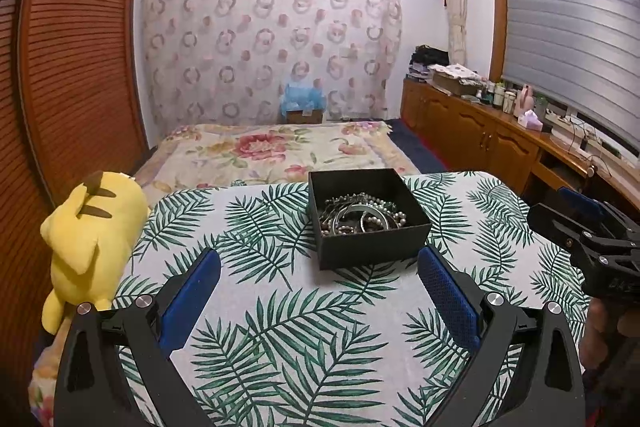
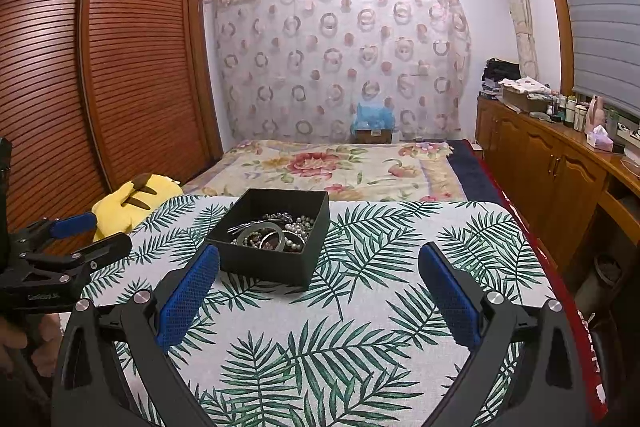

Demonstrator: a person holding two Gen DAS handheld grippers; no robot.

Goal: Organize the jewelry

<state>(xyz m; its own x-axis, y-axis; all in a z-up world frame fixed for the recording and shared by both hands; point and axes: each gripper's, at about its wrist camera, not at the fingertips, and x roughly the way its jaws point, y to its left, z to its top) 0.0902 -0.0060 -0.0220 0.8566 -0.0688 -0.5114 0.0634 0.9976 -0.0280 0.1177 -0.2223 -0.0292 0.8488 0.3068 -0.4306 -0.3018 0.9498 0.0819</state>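
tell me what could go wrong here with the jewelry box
The jewelry lies heaped and tangled in the box, so lifting one bangle may drag chains out with it. The box looks light and nothing steadies it, so a tug might slide or tip it. Both the left gripper and the right gripper are open and empty.
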